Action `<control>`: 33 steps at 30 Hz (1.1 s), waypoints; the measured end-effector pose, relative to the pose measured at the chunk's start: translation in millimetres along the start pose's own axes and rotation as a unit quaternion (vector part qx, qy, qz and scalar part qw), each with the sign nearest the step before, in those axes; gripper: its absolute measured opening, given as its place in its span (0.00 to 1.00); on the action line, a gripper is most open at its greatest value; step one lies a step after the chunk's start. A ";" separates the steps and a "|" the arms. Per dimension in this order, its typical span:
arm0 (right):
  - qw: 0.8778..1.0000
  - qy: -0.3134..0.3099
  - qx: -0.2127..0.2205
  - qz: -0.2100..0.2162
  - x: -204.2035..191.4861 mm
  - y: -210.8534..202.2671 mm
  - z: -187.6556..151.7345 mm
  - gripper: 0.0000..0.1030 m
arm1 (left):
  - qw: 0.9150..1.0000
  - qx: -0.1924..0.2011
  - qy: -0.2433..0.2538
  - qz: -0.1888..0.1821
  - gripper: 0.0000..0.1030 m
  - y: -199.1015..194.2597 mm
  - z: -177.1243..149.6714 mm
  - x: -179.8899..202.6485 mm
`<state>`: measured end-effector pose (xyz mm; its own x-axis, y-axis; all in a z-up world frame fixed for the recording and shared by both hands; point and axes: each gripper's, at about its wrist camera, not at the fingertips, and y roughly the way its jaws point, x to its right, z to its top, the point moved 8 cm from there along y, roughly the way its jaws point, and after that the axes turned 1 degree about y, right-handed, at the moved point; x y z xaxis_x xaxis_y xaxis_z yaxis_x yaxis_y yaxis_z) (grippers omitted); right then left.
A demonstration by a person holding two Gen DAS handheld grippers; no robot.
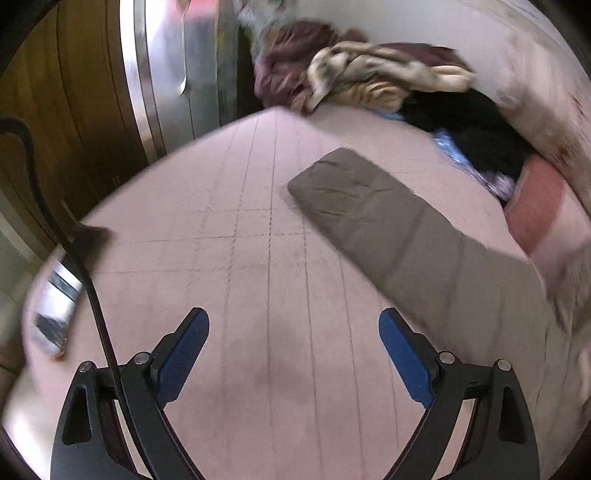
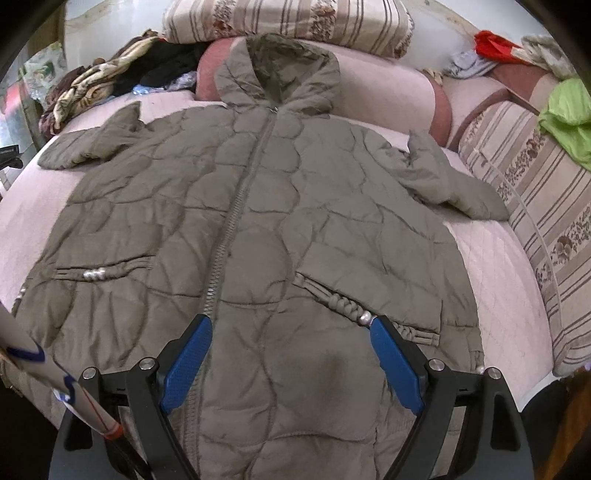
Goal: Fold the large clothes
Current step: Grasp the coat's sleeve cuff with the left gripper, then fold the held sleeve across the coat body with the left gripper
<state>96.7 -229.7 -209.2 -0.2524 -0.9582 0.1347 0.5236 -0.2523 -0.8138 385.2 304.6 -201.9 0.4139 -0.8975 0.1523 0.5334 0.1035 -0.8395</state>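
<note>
Olive-green quilted hooded jacket (image 2: 258, 206): spread front-up and zipped on the pale pink quilted bed cover (image 2: 495, 266), hood toward the striped floral pillows (image 2: 295, 18), both sleeves out to the sides. Flat layout judged as preparation for folding; no fold made yet.

Right hand-held gripper (image 2: 291, 354): poised over the lower front of the jacket, near the hem, blue pads (image 2: 188, 362) apart, nothing between them. Contact with the fabric not determinable. Position judged suitable for a grasp at the hem or side panel.

Left hand-held gripper (image 1: 293, 354): over bare bed cover, pads spread, empty, near 1 outstretched sleeve (image 1: 388, 229). Left view blurred. Placement judged as an approach to that sleeve for folding inward.

Jacket appearance: puffy, curved quilting seams, central zip, 2 gathered pockets with pearl-like beads (image 2: 364, 316). Bulk likely to resist crisp creases.

Heap of loose mixed clothes (image 1: 354, 77): at the far bed corner, well apart from the jacket.
</note>
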 end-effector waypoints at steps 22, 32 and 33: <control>0.998 -0.017 -0.007 -0.063 19.9 32.1 18.4 0.88 | 0.991 -0.043 -0.077 -0.101 0.16 112.2 77.9 41.1; 0.998 0.021 0.021 -0.055 41.9 7.4 16.2 0.88 | 0.978 0.013 -0.014 -0.207 0.11 -24.9 74.9 130.6; 0.998 0.028 0.025 -0.051 45.0 3.4 15.4 0.88 | 0.975 0.017 0.005 -0.222 0.11 -42.5 67.1 149.2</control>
<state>99.7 -275.7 -197.2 -0.3499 -0.9188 0.1826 0.5325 -0.3555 -0.7681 473.8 195.0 -108.4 0.1291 -0.8610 0.4920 0.6826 -0.2827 -0.6739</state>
